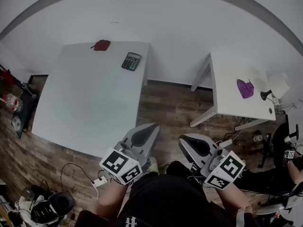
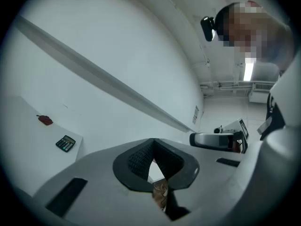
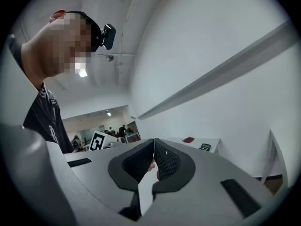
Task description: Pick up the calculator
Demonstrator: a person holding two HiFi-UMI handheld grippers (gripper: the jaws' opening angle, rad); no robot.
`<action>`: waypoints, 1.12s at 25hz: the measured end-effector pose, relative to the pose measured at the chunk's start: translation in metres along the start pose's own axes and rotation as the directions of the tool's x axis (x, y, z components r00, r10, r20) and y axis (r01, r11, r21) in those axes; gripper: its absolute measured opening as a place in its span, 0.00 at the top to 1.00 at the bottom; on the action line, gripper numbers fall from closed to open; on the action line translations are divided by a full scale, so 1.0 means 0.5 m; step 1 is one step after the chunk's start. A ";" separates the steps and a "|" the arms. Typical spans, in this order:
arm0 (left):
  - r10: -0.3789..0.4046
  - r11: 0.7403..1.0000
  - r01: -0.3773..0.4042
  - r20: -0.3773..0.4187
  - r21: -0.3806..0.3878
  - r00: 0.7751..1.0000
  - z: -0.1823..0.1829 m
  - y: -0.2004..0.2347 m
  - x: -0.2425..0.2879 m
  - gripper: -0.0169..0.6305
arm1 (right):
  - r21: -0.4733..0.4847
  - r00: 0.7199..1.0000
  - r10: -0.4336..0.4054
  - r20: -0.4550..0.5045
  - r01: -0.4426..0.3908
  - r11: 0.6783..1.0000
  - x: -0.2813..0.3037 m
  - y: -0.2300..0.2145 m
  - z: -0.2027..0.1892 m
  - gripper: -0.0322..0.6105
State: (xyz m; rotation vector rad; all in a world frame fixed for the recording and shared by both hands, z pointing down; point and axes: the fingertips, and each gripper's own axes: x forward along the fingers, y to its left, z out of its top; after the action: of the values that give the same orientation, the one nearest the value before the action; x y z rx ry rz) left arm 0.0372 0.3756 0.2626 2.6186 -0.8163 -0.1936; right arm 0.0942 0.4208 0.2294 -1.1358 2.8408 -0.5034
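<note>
The black calculator (image 1: 131,61) lies flat near the far right corner of a white table (image 1: 85,103). It shows small in the left gripper view (image 2: 66,143) and in the right gripper view (image 3: 204,147). My left gripper (image 1: 149,127) and right gripper (image 1: 183,139) are held low, close to my body over the wooden floor, well short of the table. The left gripper (image 2: 153,144) has its jaw tips together with nothing between them. The right gripper (image 3: 154,143) is shut and empty too.
A small red object (image 1: 101,45) lies at the table's far edge, left of the calculator. A second white table (image 1: 227,103) stands to the right with a purple item (image 1: 245,88) and a white lamp (image 1: 278,85). Cables and a power strip (image 1: 98,181) lie on the floor.
</note>
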 end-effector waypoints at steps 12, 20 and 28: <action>0.070 0.997 -0.071 0.045 0.033 0.997 0.038 0.162 0.134 0.96 | -0.006 0.993 0.116 -0.029 -0.116 0.993 0.162 -0.159 0.048 0.93; 0.094 0.996 -0.094 -0.027 -0.004 0.995 0.046 0.300 0.327 0.96 | 0.012 0.979 0.194 -0.067 -0.194 0.981 0.226 -0.364 0.107 0.93; 0.141 0.989 -0.143 -0.088 -0.023 0.986 0.057 0.506 0.409 0.96 | 0.071 0.949 0.303 -0.086 -0.298 0.952 0.325 -0.482 0.125 0.93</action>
State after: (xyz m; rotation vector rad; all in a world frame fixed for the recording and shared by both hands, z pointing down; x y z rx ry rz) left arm 0.0676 0.0587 0.3352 2.5103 -0.9578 -0.0529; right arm 0.1455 0.1296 0.2586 -0.6657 2.9813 -0.6261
